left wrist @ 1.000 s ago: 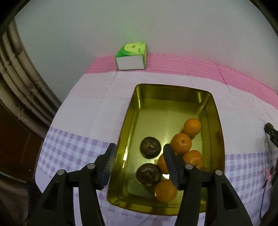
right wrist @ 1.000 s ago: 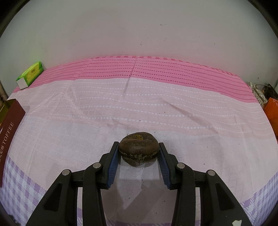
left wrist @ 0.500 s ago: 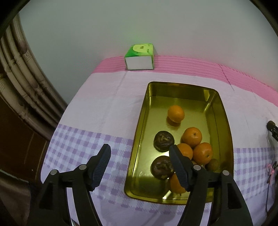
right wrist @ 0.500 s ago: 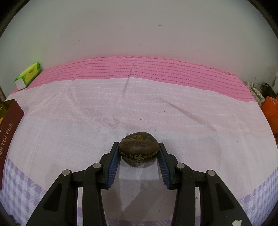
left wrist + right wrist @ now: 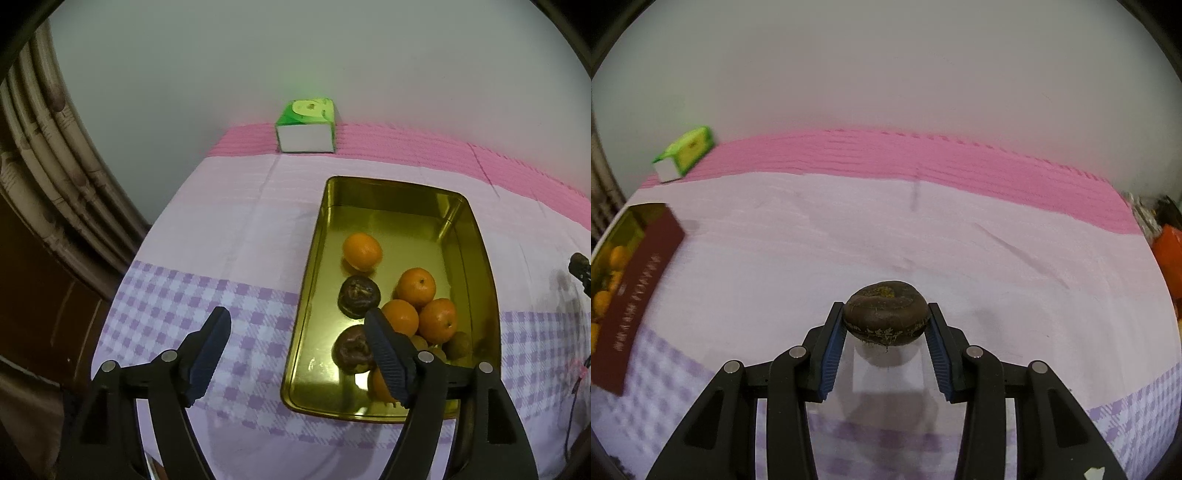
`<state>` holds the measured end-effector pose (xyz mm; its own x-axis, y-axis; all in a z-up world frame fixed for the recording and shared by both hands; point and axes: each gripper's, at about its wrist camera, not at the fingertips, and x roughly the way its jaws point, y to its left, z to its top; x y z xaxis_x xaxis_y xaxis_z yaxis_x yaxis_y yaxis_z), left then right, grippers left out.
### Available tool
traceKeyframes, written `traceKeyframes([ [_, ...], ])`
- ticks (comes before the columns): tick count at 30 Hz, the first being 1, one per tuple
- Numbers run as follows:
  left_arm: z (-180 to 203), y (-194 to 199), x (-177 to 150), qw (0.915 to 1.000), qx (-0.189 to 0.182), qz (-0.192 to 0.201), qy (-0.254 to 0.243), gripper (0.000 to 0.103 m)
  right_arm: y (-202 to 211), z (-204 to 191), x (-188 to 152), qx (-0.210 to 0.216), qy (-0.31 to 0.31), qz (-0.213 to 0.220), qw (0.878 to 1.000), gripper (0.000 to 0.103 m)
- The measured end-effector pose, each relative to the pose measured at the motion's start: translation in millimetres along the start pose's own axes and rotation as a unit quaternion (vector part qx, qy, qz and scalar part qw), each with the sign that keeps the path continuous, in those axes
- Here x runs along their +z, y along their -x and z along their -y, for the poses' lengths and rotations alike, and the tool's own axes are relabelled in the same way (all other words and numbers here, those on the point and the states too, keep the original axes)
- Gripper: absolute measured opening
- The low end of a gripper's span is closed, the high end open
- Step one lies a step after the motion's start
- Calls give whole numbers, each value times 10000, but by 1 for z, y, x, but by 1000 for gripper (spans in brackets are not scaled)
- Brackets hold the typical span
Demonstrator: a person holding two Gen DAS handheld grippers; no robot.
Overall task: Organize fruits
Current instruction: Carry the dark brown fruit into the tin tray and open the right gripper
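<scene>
We hold one dark brown fruit (image 5: pixel 885 313) clamped between the right gripper (image 5: pixel 885 325) pads, above the cloth (image 5: pixel 849 240). Our left gripper (image 5: pixel 297 332), jaws just opening, stands wide and empty beside the gold tin (image 5: pixel 476 236) of oranges (image 5: pixel 362 251).

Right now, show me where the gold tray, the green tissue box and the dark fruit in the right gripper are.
gold tray (image 5: pixel 391 182), left wrist view, far rim.
green tissue box (image 5: pixel 306 138), left wrist view, white front face.
dark fruit (image 5: pixel 885 314), right wrist view, middle of its front.
</scene>
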<state>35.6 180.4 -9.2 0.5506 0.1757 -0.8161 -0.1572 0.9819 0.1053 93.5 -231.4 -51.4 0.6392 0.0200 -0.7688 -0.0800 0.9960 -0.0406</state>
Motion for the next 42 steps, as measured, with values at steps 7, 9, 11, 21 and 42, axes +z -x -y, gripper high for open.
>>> traceKeyframes([
  [7,-10,8,-2,9998,93,96,133,78,26,-63,14,603,454,200,9970,39],
  [9,-13,9,-3,9998,79,104,166,78,33,-86,17,830,622,236,9943,39],
  [11,-14,10,-4,9997,81,112,180,78,39,-108,20,1022,783,274,9913,39],
  [21,-21,15,-4,9994,90,144,285,80,54,-212,20,1794,1509,255,9718,39],
  [42,-33,8,-6,9982,170,6,578,81,23,-285,5,1874,1952,-107,9626,39],
])
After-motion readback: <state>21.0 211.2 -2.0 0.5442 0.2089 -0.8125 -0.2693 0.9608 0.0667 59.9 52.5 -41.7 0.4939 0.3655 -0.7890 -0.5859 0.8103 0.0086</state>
